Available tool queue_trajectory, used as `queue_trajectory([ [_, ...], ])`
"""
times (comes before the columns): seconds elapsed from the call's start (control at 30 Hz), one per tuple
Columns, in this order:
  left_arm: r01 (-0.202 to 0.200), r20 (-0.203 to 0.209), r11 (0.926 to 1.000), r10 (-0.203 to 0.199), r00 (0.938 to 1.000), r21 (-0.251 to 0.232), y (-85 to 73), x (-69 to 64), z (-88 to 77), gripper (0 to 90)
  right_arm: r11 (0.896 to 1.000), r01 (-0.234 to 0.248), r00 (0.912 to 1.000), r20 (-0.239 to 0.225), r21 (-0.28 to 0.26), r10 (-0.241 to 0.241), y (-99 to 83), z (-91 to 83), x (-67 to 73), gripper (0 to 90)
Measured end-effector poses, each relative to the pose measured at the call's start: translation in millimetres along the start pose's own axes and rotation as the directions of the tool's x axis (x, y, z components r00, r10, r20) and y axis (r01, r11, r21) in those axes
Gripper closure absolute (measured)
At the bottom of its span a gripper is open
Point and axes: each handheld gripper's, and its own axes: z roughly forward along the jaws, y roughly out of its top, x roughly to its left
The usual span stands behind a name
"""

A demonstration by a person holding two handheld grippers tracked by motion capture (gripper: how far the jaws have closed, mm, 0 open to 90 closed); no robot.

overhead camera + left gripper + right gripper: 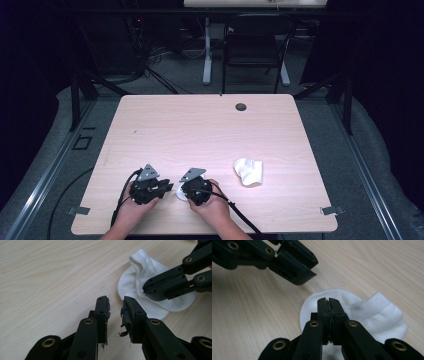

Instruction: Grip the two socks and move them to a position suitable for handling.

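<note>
Pinching near sock (372, 315) with right gripper (327, 300), jaws closed on fabric; left gripper (115, 305) part open, empty. Next, probably: grab opposite edge.

White sock (372, 312), black tool (329, 302), pale wood-grain table (200, 130)

White sock (372, 315) flat on table, cuff bunched.

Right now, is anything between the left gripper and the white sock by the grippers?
Nothing visible on the table. In the left gripper view, bare tabletop lies between the left gripper and the sock. The right gripper is already shut on the sock's near edge.
</note>
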Motion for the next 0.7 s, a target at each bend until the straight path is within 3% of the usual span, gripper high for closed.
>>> queue_trajectory([
  [0.3,-0.024,0.021,0.9997,0.024,0.9995,0.008,1.7,-12.3,10.5,74.1,0.996,-0.038,0.9991,-0.020,-0.080,0.037,0.7,-27.7,-4.4,88.9],
  [0.5,-0.057,0.029,0.9979,0.056,0.9980,0.030,2.3,-21.1,21.0,73.2,0.994,-0.032,0.9994,-0.014,-0.100,0.031,-1.9,-41.2,-8.2,88.9],
  [0.7,-0.065,0.035,0.9967,0.063,0.9974,0.049,1.0,-22.7,24.7,72.3,0.992,-0.038,0.9992,-0.012,-0.117,0.037,-8.1,-54.1,-13.4,88.9],
])
